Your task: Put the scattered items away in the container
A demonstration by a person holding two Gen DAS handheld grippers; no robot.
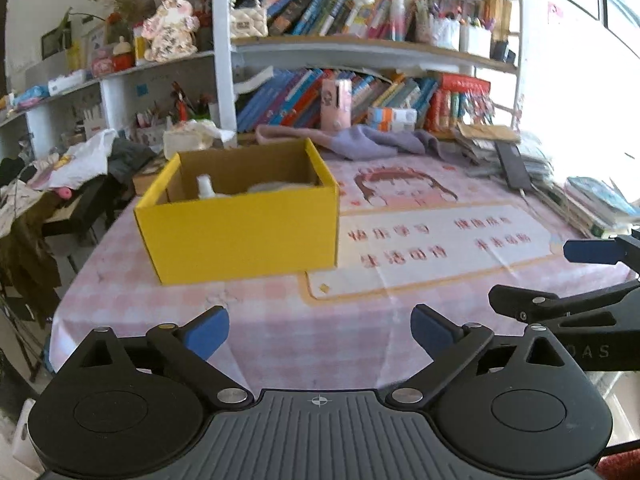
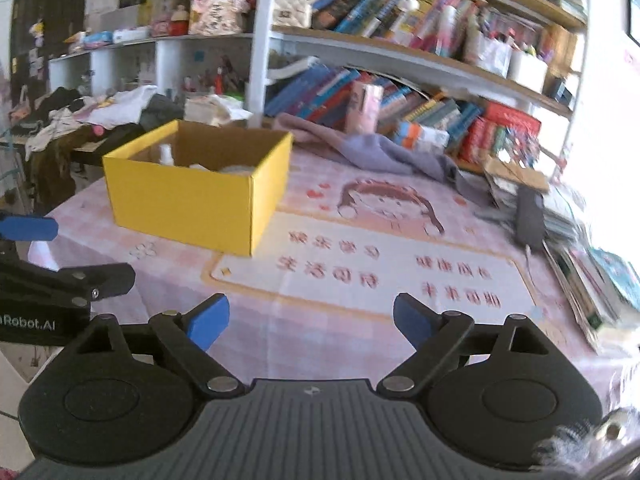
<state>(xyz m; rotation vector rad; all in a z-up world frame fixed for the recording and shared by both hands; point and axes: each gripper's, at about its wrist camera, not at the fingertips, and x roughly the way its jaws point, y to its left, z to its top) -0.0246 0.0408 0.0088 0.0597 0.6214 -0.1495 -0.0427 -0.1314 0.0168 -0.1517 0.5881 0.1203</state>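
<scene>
Yellow cardboard box (image 1: 240, 228) at 11 o'clock on pink checked tablecloth (image 1: 280, 328), white bottle (image 1: 205, 187) inside | left gripper (image 1: 320, 330) jaws apart, empty | right gripper (image 2: 310, 322) jaws apart, empty | purple cloth (image 2: 384, 152) at 1 o'clock

The box (image 1: 244, 232) was bright yellow outside, plain brown cardboard inside. The tabletop (image 1: 280, 320) wore a pink-and-white checked cloth with red lettering. Both claws were black with blue fingertips (image 1: 208, 330). A lilac cloth (image 2: 384, 152) lay behind.
</scene>
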